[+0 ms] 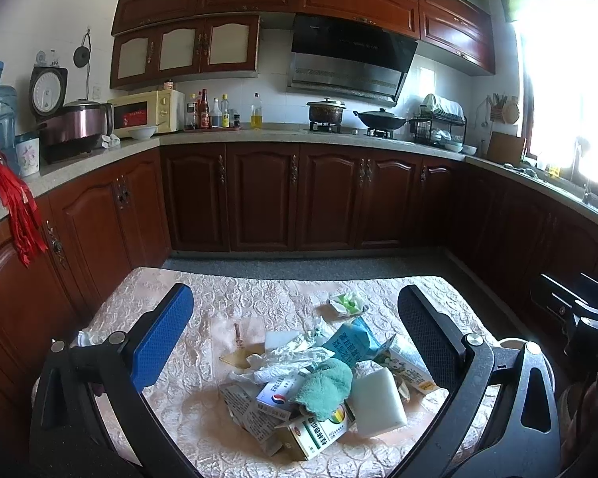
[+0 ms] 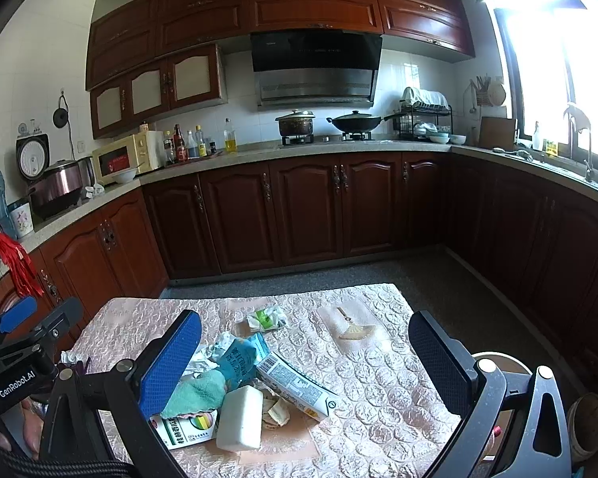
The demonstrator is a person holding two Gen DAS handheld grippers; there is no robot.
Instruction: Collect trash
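A heap of trash lies on a small table with a pink quilted cloth [image 1: 187, 410]: a teal cloth [image 1: 325, 386], a white foam block [image 1: 378, 402], a green-and-white medicine box [image 1: 315, 434], a blue-and-white box [image 1: 275, 394], a milk carton [image 1: 408, 366], a teal packet [image 1: 353, 342], crumpled foil [image 1: 295, 352] and a green wrapper [image 1: 345, 302]. My left gripper [image 1: 295, 318] is open and empty, held above the heap. My right gripper [image 2: 305, 346] is open and empty, to the right of the heap; the foam block [image 2: 239, 418], carton [image 2: 295, 382] and teal cloth [image 2: 195, 394] lie by its left finger.
A fan-shaped patch [image 2: 353, 328] marks the tablecloth. A round bin rim [image 2: 498, 362] stands by the table's right side. Dark wood kitchen cabinets [image 1: 295, 195] run along the back and both sides, with grey floor [image 2: 438, 279] between.
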